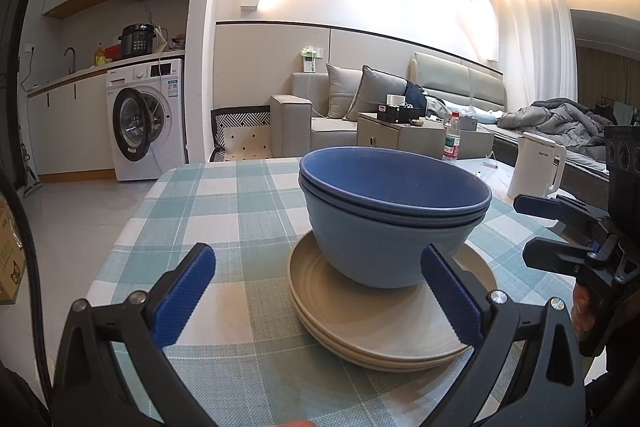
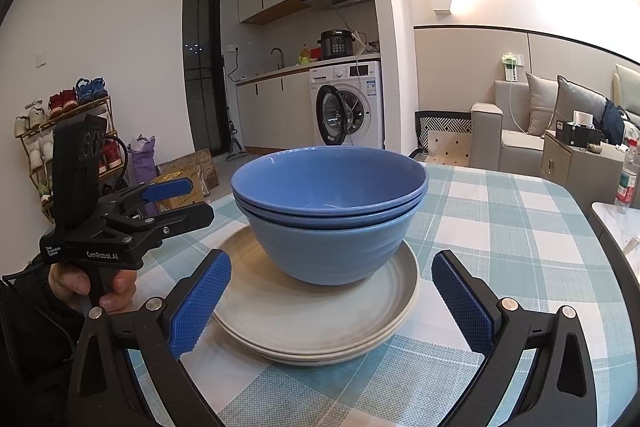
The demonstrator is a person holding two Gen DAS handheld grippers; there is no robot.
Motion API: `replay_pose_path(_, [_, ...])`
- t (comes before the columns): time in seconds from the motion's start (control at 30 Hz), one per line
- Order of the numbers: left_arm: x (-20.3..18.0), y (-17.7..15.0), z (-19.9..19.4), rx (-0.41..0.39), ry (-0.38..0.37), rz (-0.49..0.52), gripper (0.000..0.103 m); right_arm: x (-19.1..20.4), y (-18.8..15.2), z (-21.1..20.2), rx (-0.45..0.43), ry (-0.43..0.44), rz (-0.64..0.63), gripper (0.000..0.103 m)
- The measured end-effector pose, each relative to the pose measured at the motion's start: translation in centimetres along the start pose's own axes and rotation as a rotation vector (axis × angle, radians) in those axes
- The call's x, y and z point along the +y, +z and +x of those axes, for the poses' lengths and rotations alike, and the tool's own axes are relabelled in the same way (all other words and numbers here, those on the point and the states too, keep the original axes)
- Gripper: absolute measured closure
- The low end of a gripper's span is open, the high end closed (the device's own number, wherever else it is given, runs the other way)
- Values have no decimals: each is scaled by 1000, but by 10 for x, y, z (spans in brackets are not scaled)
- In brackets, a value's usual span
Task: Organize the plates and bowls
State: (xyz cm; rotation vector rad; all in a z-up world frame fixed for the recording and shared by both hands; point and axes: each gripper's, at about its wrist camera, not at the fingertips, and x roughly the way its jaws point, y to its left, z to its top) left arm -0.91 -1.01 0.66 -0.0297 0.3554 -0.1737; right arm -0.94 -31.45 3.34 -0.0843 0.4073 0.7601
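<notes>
Two nested blue bowls (image 1: pixel 390 227) (image 2: pixel 330 219) stand upright on a stack of beige plates (image 1: pixel 384 327) (image 2: pixel 304 319) on the checked tablecloth. My left gripper (image 1: pixel 320 291) is open just short of the stack, its blue pads (image 1: pixel 184 295) wide apart with nothing between them. My right gripper (image 2: pixel 332 303) is open too, its pads (image 2: pixel 200 303) level with the plates' near rim without touching. Each gripper shows in the other's view: the right gripper (image 1: pixel 560 227) at the right edge, the left gripper (image 2: pixel 176 199) at the left, held by a hand (image 2: pixel 92 287).
A white kettle (image 1: pixel 536 167) and a plastic bottle (image 1: pixel 452 139) stand past the table's far right. The green-and-white checked table (image 1: pixel 224 211) runs to a far edge, with a washing machine (image 1: pixel 144 119), a sofa (image 1: pixel 320 107) and a shoe rack (image 2: pixel 60 143) beyond.
</notes>
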Motion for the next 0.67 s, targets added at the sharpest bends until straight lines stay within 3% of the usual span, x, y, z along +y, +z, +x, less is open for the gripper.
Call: replay_pose_path(0.67, [1, 0, -1, -2, -6, -1, 0, 0, 0, 0, 0, 1, -1, 1])
